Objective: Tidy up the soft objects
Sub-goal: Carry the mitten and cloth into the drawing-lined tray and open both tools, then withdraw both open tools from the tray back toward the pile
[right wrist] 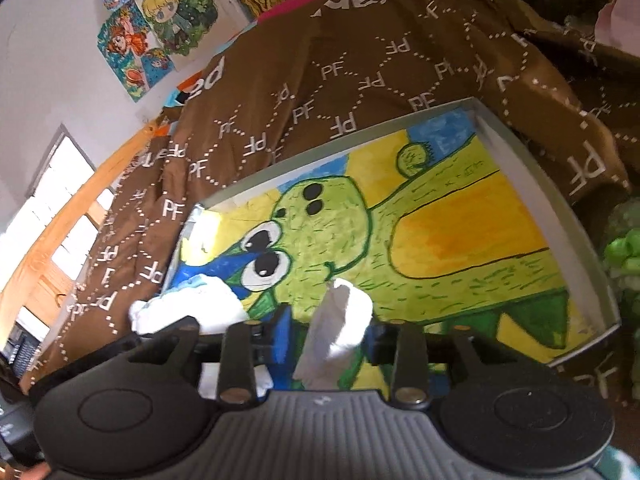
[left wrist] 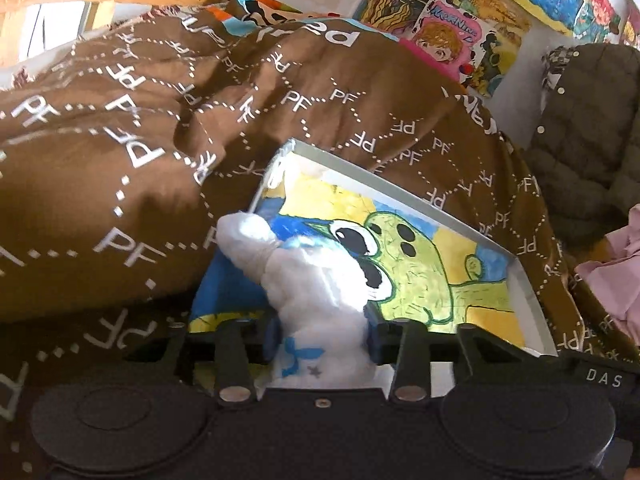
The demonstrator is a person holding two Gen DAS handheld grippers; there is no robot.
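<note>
**2 white soft items held over a painted box**

A white rolled sock (left wrist: 316, 280) is pinched between the blue pads of the left gripper (left wrist: 322, 338); blue marks and a small grey star are seen on its near end, and its rounded far end is raised toward the left wall of the shallow white box (left wrist: 352, 168). In the right wrist view, the same bundle is seen at the near left corner of the box (right wrist: 516, 136), partly over the rim.

A second white sock (right wrist: 340, 324) is clamped between the blue pads of the right gripper (right wrist: 330, 340), standing upright above the box floor, near its front edge.

The box floor is covered by a painting of a green cartoon creature (right wrist: 340, 232) on a yellow and blue ground. The box is set on a brown blanket (left wrist: 120, 140) printed with white "PF" letters and dotted lines. Coloured drawings (left wrist: 444, 36) are pinned on the far wall, and a dark olive quilted jacket (left wrist: 588, 132) is seen at the far right in the left wrist view.
</note>
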